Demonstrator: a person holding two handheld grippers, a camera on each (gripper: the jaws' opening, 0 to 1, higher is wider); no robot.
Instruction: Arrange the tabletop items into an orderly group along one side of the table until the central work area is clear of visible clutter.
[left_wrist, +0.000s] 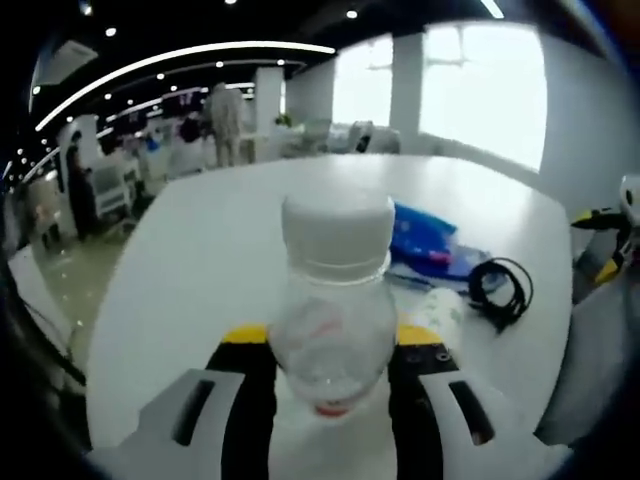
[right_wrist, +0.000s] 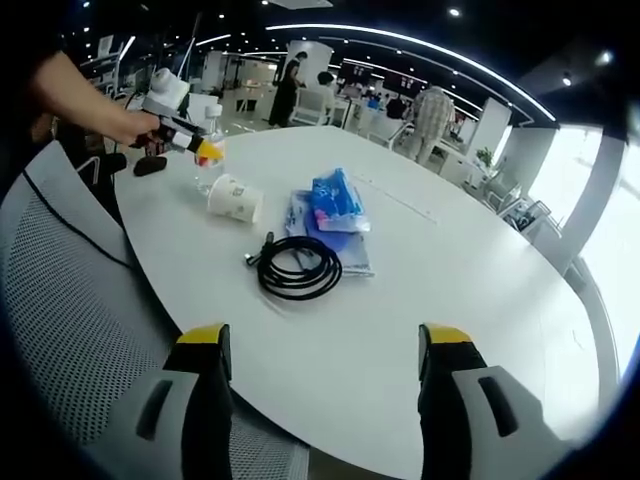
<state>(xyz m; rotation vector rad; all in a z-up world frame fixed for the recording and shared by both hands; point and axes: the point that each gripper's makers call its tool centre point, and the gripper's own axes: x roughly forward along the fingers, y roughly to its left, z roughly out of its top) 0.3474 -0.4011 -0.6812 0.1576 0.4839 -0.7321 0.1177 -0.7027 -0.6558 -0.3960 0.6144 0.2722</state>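
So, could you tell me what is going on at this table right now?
A person is tidying a white table with a hand-held gripper in each hand. The left hand-held gripper is shut on a clear plastic bottle with a white cap. The right hand-held gripper is open and empty, over the near table edge. A paper cup on its side, a coiled black cable and blue packets lie mid-table.

Open-plan office — desks (right_wrist: 370, 115), ceiling light strips (right_wrist: 420, 45)

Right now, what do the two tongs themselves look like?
Both match. The right tongs have two broad pale-grey jaws with black slots, black inner faces and yellow tips. The left tongs show the same grey, black and yellow; seen from the right gripper view, their body is pale with a yellow tip.
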